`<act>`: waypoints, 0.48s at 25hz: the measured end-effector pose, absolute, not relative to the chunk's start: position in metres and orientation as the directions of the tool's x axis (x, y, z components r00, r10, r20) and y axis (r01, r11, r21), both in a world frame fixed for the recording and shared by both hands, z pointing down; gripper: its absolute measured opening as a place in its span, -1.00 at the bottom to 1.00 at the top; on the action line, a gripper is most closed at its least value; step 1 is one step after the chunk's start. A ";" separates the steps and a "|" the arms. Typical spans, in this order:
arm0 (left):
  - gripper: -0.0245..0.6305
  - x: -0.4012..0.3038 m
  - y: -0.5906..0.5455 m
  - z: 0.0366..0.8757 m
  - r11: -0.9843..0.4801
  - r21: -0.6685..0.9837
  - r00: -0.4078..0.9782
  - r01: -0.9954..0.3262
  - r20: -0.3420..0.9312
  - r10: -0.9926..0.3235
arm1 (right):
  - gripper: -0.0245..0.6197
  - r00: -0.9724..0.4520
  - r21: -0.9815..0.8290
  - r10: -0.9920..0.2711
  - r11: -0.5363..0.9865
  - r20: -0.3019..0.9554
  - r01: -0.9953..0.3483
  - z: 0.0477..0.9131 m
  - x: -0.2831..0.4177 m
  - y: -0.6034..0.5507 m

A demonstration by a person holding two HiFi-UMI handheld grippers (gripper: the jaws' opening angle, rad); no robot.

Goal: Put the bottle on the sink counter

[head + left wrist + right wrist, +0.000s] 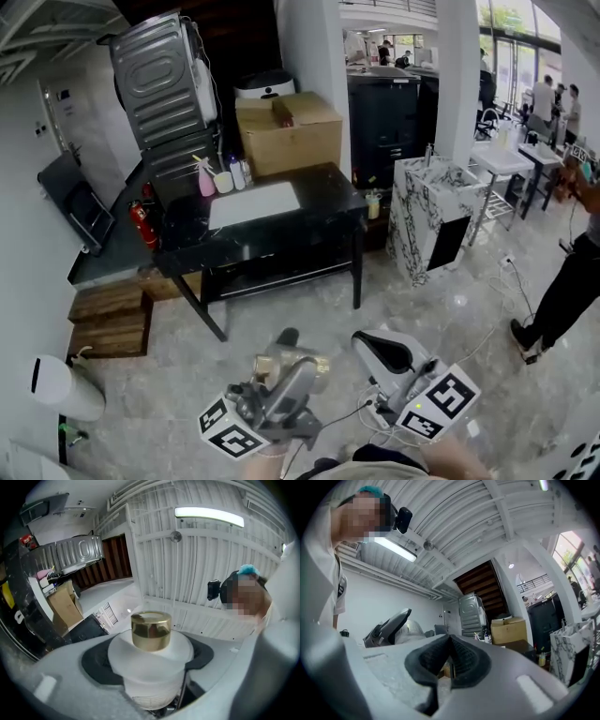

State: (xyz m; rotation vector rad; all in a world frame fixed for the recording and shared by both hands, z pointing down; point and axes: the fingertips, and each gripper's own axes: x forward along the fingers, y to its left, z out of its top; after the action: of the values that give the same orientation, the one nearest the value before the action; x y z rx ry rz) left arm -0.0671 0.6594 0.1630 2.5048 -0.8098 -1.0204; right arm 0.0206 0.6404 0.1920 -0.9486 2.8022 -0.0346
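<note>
A white bottle (151, 667) with a gold cap (150, 630) stands between the dark pads of my left gripper (151, 654), which is shut on its wide body. In the head view this gripper (289, 354) is low and near me, over the floor, with the bottle (298, 364) in it. To its right, my right gripper (380, 349) is held with nothing in it; in the right gripper view (450, 641) its pads meet at the tips. The black sink counter (323, 202) with a white basin (253, 203) stands well ahead of both grippers.
Small bottles and a cup (223, 178) stand at the counter's back edge, before a cardboard box (289, 131). A marble pedestal basin (431, 216) stands to the right. Wooden steps (111, 319), a fire extinguisher (143, 223) and a white bin (61, 386) are at the left. A person (572, 272) stands far right.
</note>
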 end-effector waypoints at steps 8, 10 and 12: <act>0.15 -0.064 0.650 0.168 -0.777 0.497 0.562 -0.386 -0.542 -0.625 | -0.91 -0.785 -0.089 -0.602 0.798 -0.148 -0.596 0.205 0.026 0.638; 0.15 -0.062 0.646 0.167 -0.778 0.491 0.556 -0.391 -0.547 -0.625 | -0.91 -0.787 -0.111 -0.599 0.801 -0.147 -0.589 0.209 0.029 0.635; 0.14 -0.056 0.641 0.167 -0.778 0.487 0.552 -0.397 -0.551 -0.626 | -0.91 -0.789 -0.154 -0.594 0.803 -0.153 -0.575 0.212 0.034 0.631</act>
State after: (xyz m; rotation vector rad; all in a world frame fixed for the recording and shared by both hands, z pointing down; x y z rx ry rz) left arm -0.0565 0.6411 0.1674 2.4847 -0.8458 -1.0606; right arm 0.0337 0.6305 0.2124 -0.9163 2.7963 -0.1474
